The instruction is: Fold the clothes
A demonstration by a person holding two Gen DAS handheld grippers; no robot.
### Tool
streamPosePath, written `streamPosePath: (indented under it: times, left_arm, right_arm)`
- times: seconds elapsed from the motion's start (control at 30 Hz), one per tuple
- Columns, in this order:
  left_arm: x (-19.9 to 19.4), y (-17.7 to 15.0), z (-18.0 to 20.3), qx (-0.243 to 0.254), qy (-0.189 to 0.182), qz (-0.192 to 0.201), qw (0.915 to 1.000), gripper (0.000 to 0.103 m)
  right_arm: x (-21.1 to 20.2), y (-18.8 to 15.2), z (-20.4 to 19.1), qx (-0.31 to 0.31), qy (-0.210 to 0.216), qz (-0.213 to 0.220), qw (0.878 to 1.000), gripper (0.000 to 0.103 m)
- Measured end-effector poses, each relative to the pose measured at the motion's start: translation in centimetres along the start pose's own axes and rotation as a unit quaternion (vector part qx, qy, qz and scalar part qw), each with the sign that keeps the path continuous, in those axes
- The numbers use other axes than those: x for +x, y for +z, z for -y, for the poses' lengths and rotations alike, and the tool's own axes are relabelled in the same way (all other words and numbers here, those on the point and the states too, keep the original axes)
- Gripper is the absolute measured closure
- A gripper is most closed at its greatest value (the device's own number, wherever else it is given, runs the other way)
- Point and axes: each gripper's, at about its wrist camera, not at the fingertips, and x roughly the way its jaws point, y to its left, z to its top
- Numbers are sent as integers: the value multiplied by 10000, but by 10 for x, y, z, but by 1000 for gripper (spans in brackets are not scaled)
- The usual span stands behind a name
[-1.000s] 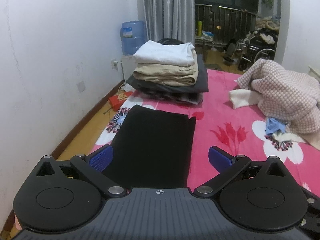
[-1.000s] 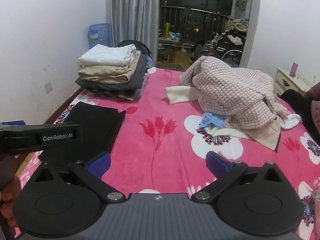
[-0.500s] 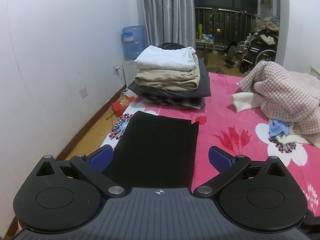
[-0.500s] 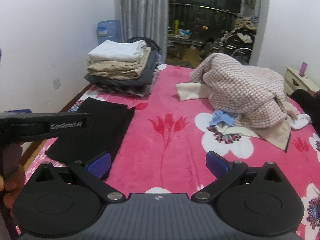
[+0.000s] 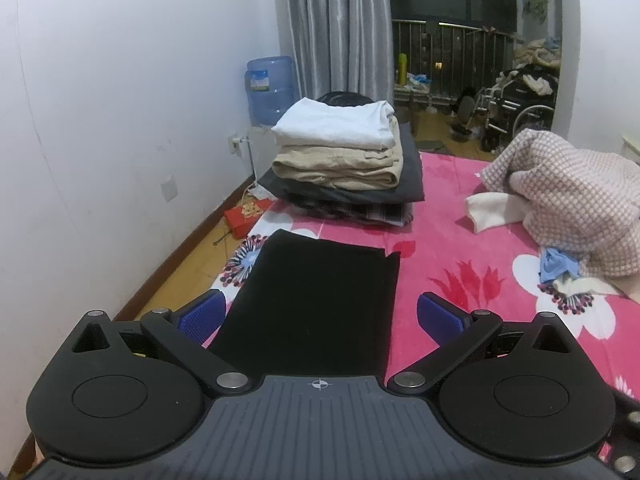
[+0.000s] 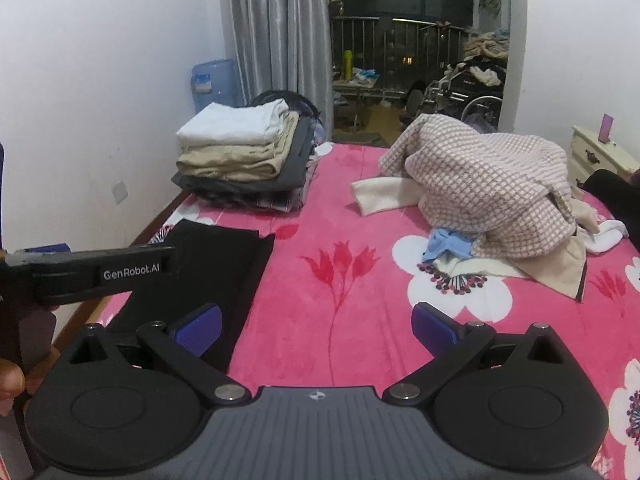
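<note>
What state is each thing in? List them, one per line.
Left gripper: open, empty, above the black garment.
Right gripper: open, empty.
Black garment: folded flat on the bed.
Stack: folded, piled neatly, white piece on top.
Checked blanket: crumpled, unfolded heap.
Blue cloth: bunched, partly under the heap.
Curtain: drawn aside.

walls: plain white (image 5: 100, 100), socket plate low down | floor: wood strip beside the bed (image 5: 188, 264) | window: dark glass behind grey curtains (image 5: 340, 28), railing beyond | corner: blue water jug (image 5: 269, 88) | far right: cream nightstand (image 6: 596, 156), wheelchair (image 5: 520, 108)
</note>
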Motion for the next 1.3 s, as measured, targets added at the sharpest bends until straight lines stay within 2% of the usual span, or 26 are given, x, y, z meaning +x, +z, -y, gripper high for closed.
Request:
streamPosePath:
  times: [1.3]
  left_arm:
    - [-1,5,-6,-46,62,68,9999,0]
  right_arm:
    - [6,0,-12,-81,61,-64,9999,0]
